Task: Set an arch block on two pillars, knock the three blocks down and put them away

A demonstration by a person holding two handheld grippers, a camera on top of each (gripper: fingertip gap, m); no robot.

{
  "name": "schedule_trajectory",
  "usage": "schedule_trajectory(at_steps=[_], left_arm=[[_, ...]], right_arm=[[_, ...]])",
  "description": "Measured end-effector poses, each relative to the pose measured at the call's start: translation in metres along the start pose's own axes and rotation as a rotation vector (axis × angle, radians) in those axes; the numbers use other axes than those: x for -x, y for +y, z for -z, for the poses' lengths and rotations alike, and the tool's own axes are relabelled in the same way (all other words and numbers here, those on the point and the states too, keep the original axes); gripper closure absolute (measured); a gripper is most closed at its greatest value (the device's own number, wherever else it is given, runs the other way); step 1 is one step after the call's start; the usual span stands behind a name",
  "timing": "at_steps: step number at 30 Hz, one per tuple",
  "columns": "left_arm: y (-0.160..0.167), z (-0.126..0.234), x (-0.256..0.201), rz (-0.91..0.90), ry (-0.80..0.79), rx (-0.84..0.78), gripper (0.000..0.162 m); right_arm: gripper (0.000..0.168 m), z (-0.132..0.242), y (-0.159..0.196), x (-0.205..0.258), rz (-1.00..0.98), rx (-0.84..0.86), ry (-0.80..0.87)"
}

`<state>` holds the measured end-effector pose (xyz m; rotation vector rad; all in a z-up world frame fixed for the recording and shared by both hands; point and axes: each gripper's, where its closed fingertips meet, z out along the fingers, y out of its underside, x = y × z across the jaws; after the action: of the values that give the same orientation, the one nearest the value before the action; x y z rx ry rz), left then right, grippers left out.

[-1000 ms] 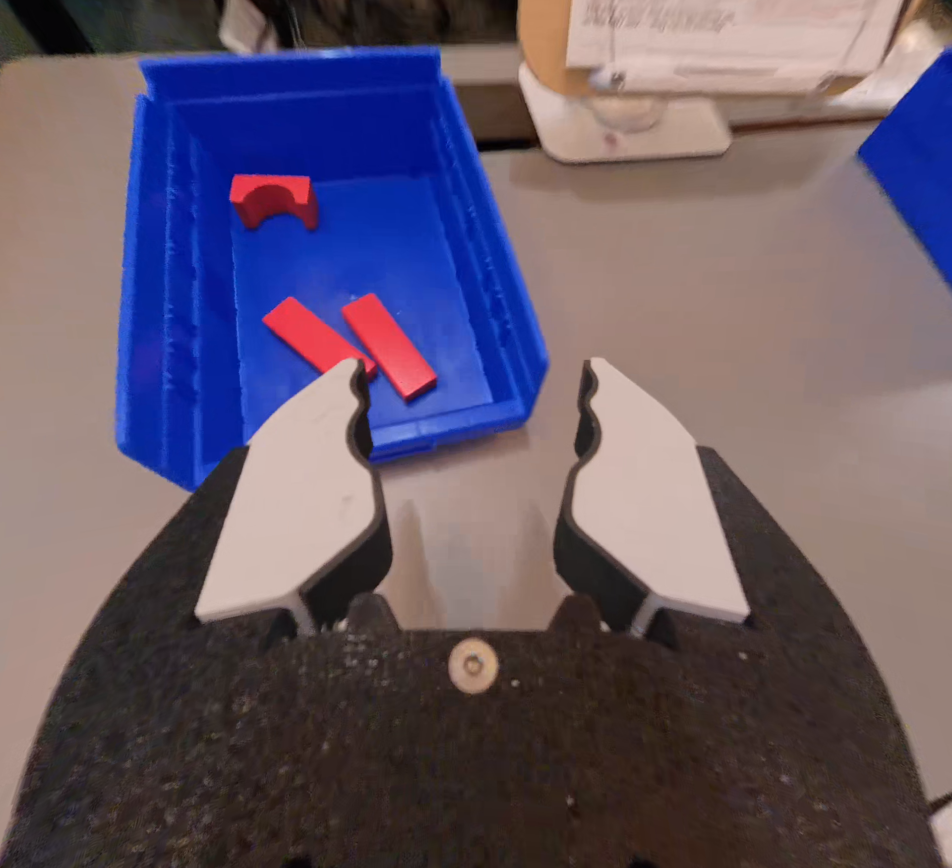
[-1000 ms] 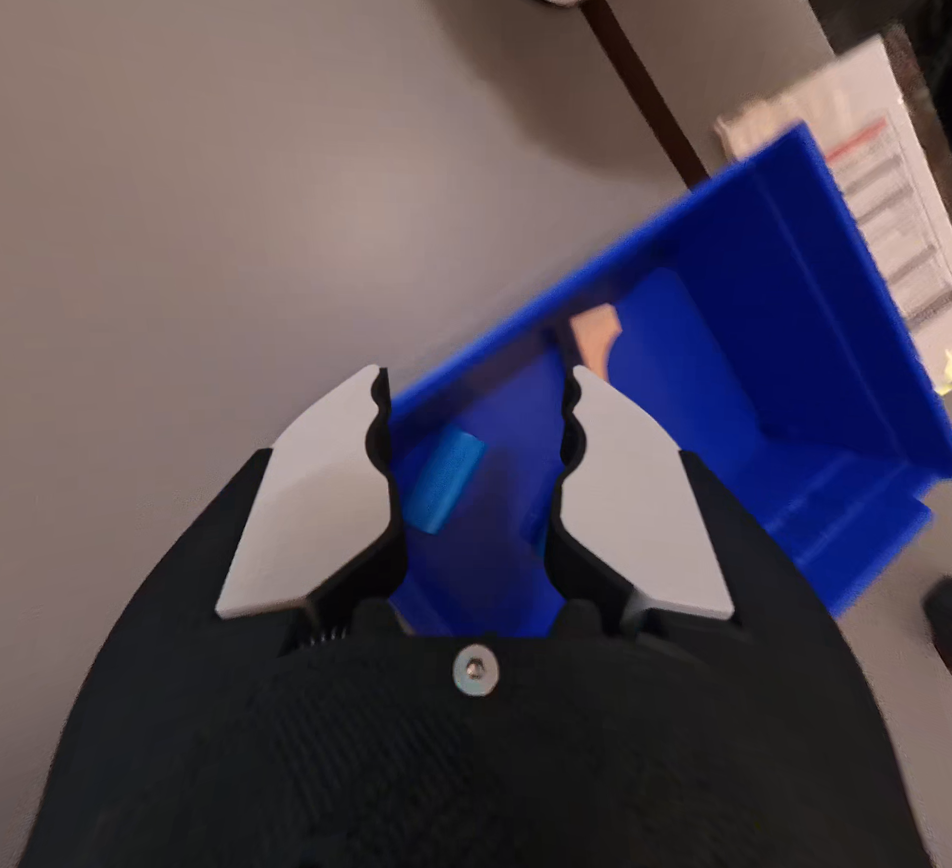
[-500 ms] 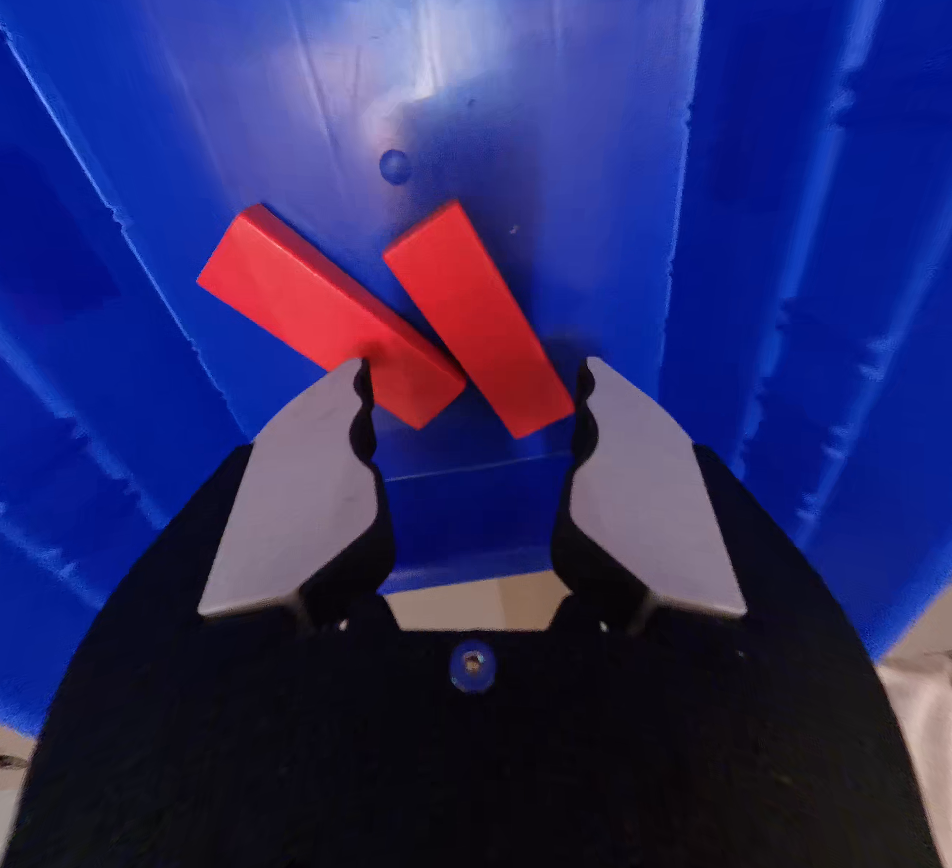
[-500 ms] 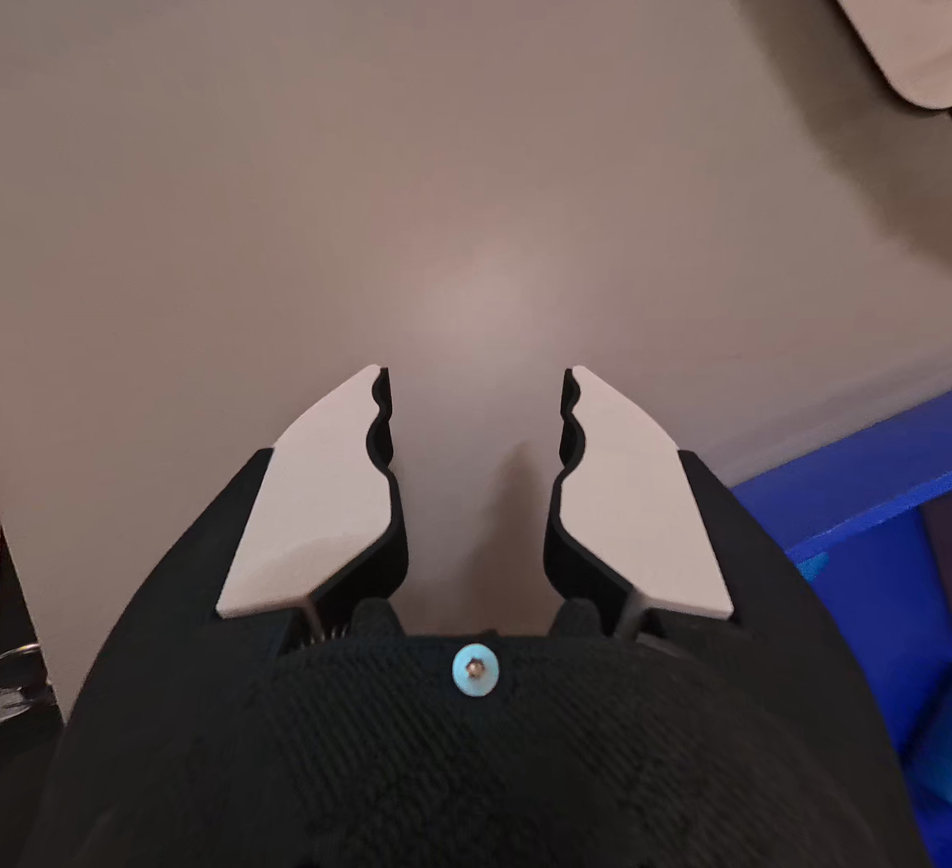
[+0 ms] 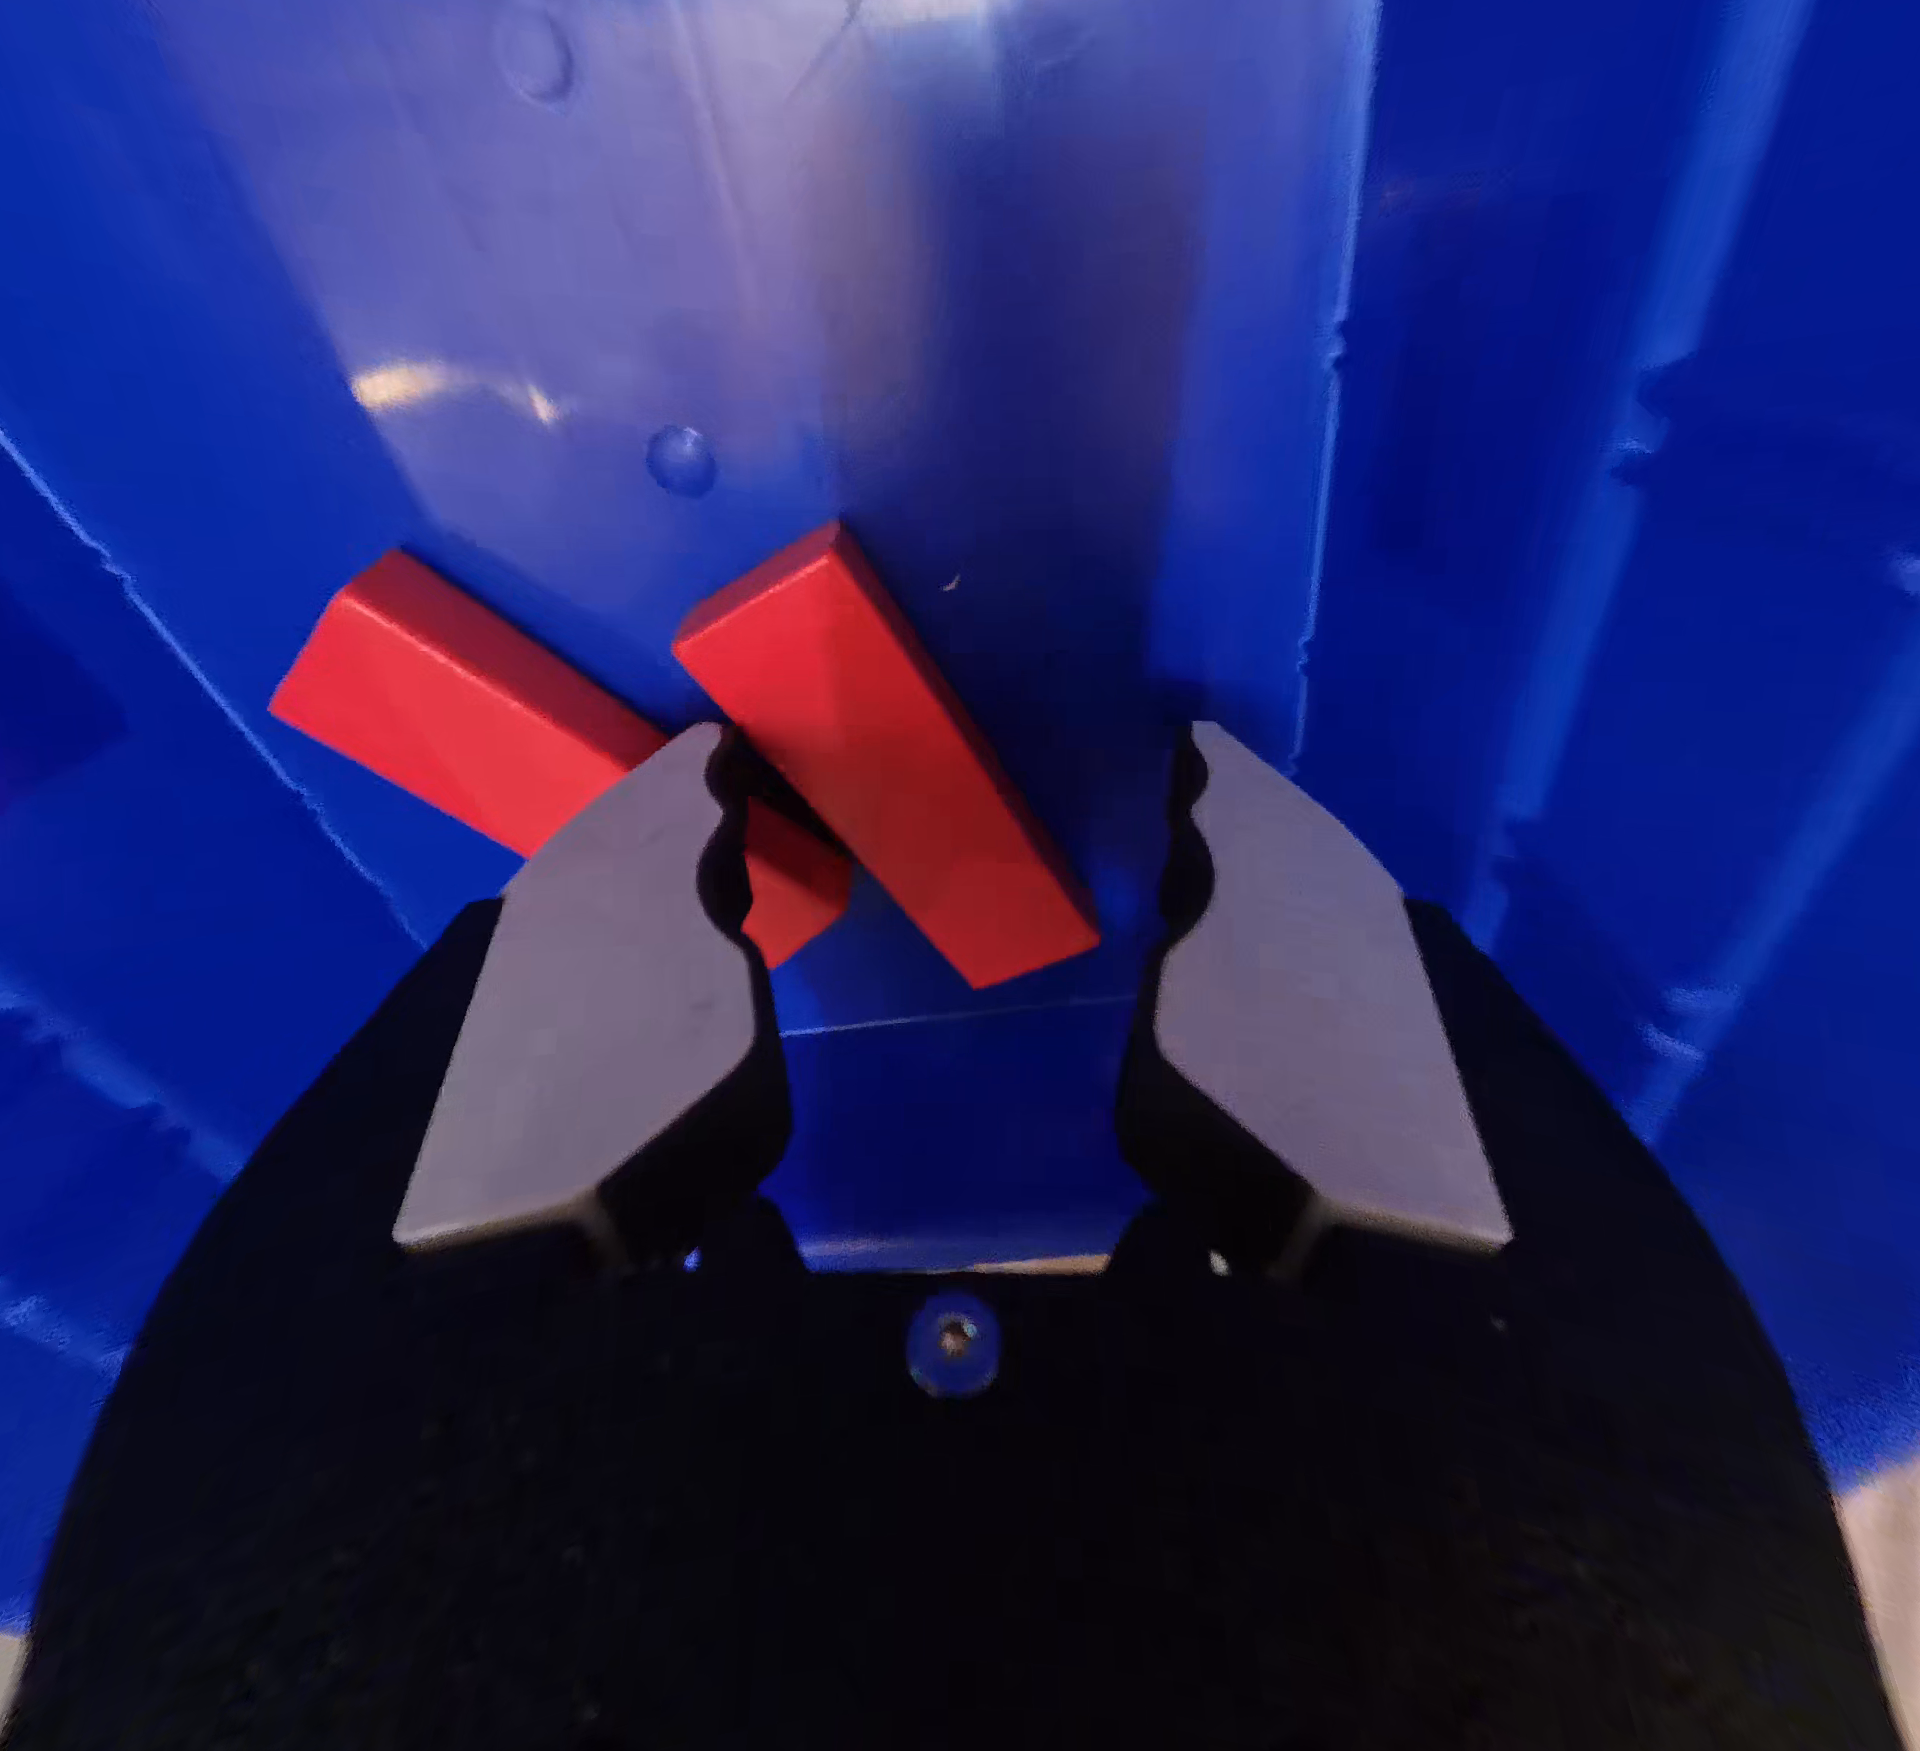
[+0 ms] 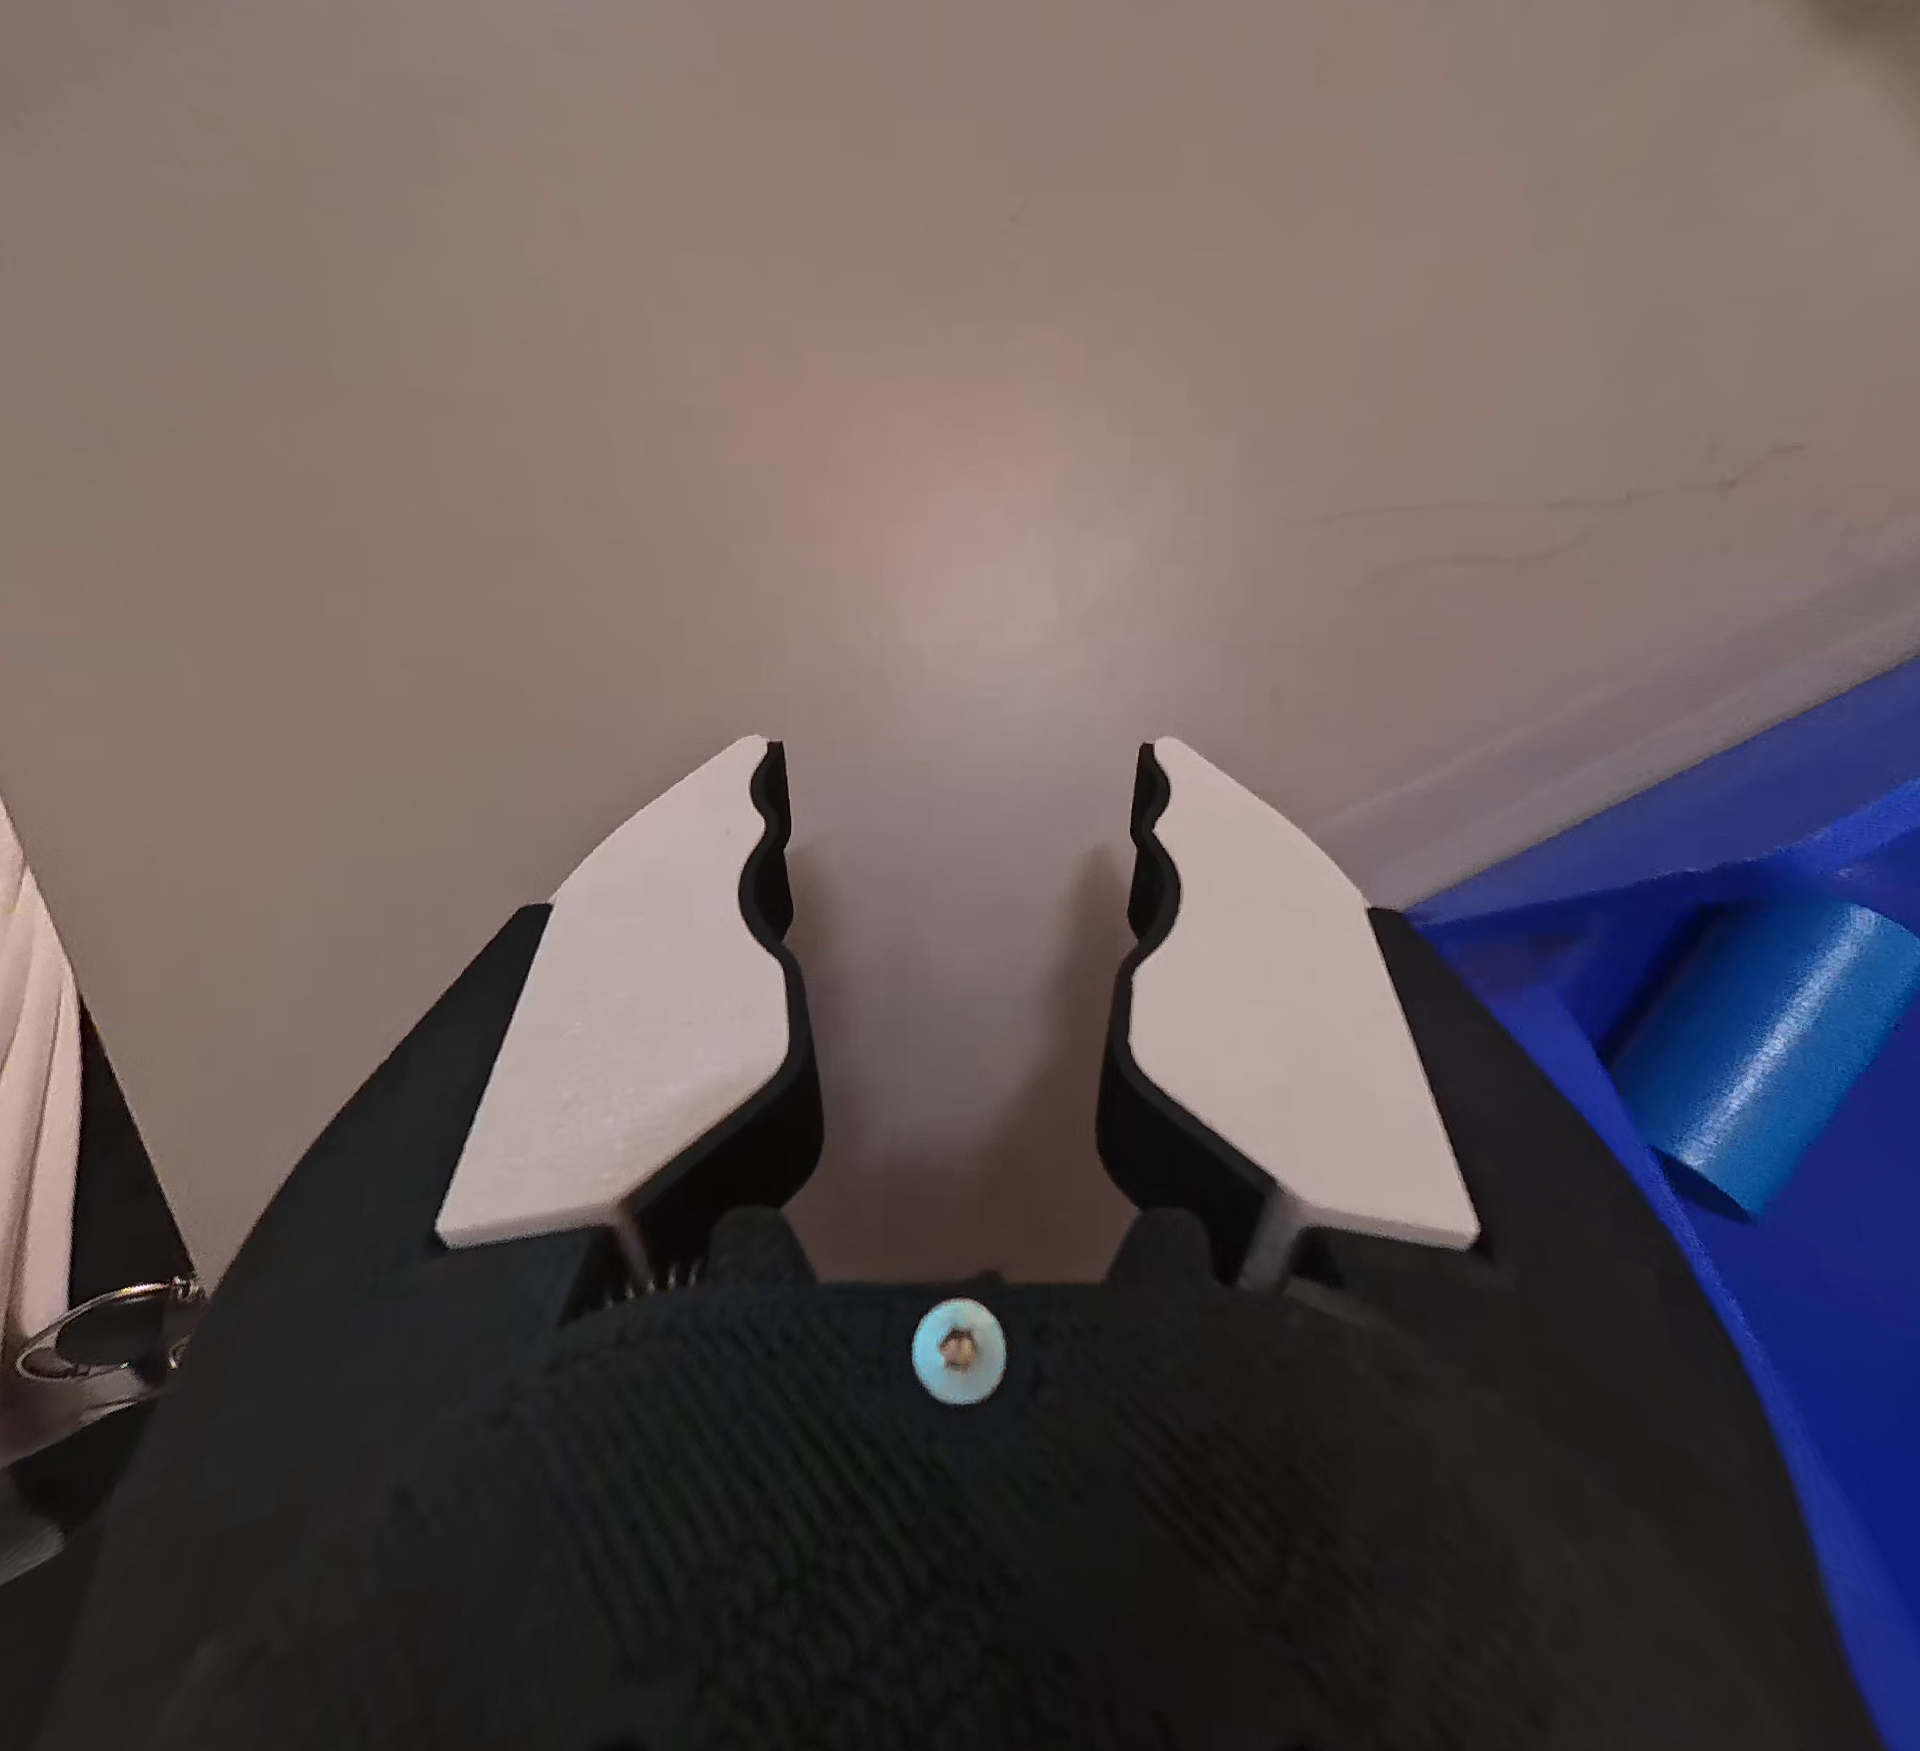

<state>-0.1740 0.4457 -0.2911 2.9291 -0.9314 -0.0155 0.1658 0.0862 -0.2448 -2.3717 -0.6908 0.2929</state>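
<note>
Left wrist view is showing the left gripper [image 5: 951, 745] sitting low inside the blue bin [image 5: 1558, 558], jaws apart, way closer to the two red blocks than half a second back

Compared with a second ago, when it was hanging over the table short of the bin, it's now dipping right in: the right-hand red block [image 5: 883, 756] is lying slanted in the gap between the jaws, nearer the left one, not clamped, while the other red block [image 5: 457, 714] is poking out past and partly hiding behind the left jaw tip. Can't tell if anything's touching yet. Right gripper [image 6: 961, 751] is idling, jaws apart and holding nothing, over bare grey table [image 6: 935, 247], with a second blue bin [image 6: 1818, 1389] and a light blue cylinder [image 6: 1766, 1057] off past its right jaw
</note>
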Motion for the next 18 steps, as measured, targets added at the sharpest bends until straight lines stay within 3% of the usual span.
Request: schedule_trajectory(at_steps=[1,4,7,13,18], left_arm=[[0.001,-0.002,0.001,0.016,0.001,0.011,0.084],[0.001,-0.002,0.003,0.040,0.004,0.004,0.092],[0.003,0.000,0.004,-0.031,0.005,-0.004,0.123],[-0.001,0.009,0.000,-0.164,0.062,-0.173,0.127],[-0.002,0.081,-0.018,-0.297,0.156,-0.477,0.128]], right_arm=[[0.104,0.001,0.001,0.000,0.002,0.003,0.006],[0.104,0.002,0.005,0.001,0.008,0.013,0.016],[0.104,0.000,0.001,0.002,0.000,-0.011,0.018],[0.105,-0.009,-0.037,0.003,-0.034,-0.127,0.021],[0.105,-0.001,-0.090,0.011,0.053,-0.269,0.023]])
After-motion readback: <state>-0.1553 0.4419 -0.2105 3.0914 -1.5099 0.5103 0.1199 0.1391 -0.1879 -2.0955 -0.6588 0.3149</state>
